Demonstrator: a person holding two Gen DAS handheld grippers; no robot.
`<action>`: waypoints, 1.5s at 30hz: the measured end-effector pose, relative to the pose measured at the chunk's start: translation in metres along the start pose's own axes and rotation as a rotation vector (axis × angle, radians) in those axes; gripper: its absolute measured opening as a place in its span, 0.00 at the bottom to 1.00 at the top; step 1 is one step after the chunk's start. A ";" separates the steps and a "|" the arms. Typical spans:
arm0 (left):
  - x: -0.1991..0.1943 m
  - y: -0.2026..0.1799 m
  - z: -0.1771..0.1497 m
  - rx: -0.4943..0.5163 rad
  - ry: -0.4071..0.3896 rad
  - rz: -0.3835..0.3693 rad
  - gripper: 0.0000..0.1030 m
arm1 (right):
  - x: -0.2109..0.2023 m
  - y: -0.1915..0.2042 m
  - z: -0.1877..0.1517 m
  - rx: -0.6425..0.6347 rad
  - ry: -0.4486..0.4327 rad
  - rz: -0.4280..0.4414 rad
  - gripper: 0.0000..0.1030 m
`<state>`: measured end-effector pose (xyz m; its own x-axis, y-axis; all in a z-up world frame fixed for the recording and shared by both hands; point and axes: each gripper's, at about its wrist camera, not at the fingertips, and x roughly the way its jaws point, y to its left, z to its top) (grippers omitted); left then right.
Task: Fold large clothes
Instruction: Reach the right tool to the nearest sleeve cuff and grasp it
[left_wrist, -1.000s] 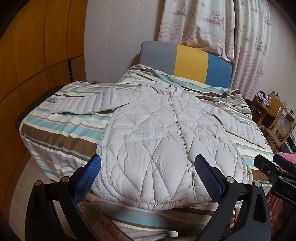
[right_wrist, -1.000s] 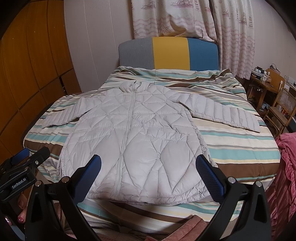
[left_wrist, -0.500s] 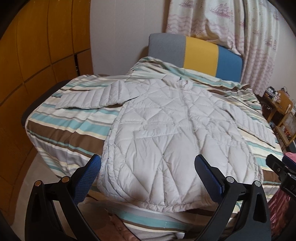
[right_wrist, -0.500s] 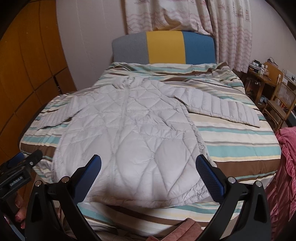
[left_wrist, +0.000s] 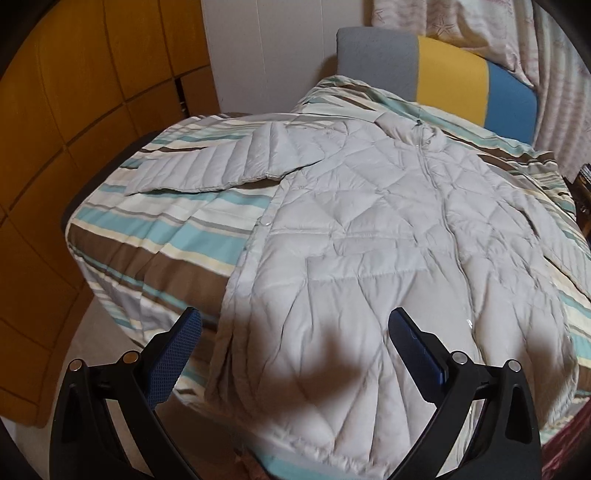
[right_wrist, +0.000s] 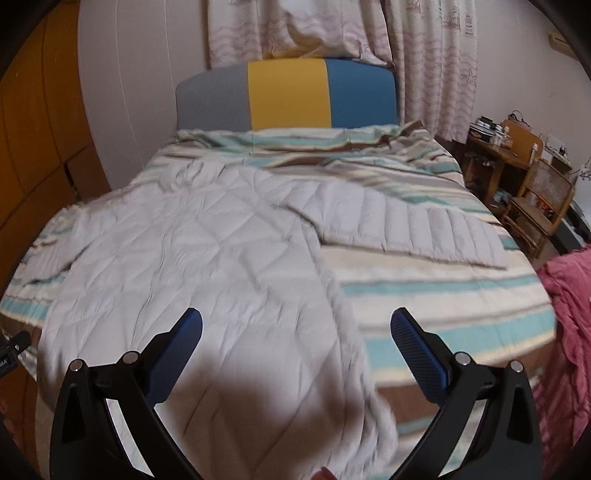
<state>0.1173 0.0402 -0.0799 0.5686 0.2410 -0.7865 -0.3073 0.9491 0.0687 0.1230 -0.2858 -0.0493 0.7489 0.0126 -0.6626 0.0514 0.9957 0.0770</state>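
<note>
Nothing folded yet, as far as I can judge — the pale quilted jacket (left_wrist: 369, 258) lies flat, zipped, front up on the striped bedspread (left_wrist: 159, 236), hem at the near edge of the bed. Ahead and to the left of the left gripper (left_wrist: 293, 343), the one sleeve (left_wrist: 221, 166) stretches straight out over the stripes, not tucked in. The left gripper itself hangs above the hem w/ jaws spread wide, gripping nothing. Over on the right, the right gripper (right_wrist: 295, 341) is likewise spread and empty, above the hem's right part; the other sleeve (right_wrist: 413, 229) runs out ahead and to its right. Right view is blurred. All left to do: both sleeves in, then the body folded — prob. starting from the hem.
</note>
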 end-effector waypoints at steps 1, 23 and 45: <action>0.006 -0.003 0.003 0.008 0.002 0.018 0.97 | 0.010 -0.009 0.004 0.014 0.000 -0.009 0.98; 0.155 -0.026 0.087 0.000 0.006 0.025 0.97 | 0.167 -0.214 0.059 0.436 0.068 -0.421 0.98; 0.194 -0.003 0.091 0.027 -0.041 -0.010 0.97 | 0.214 -0.274 0.053 0.655 0.099 -0.538 0.71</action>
<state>0.2978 0.1026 -0.1765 0.6020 0.2394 -0.7617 -0.2816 0.9563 0.0780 0.3041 -0.5609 -0.1732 0.4535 -0.4087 -0.7920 0.7781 0.6149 0.1282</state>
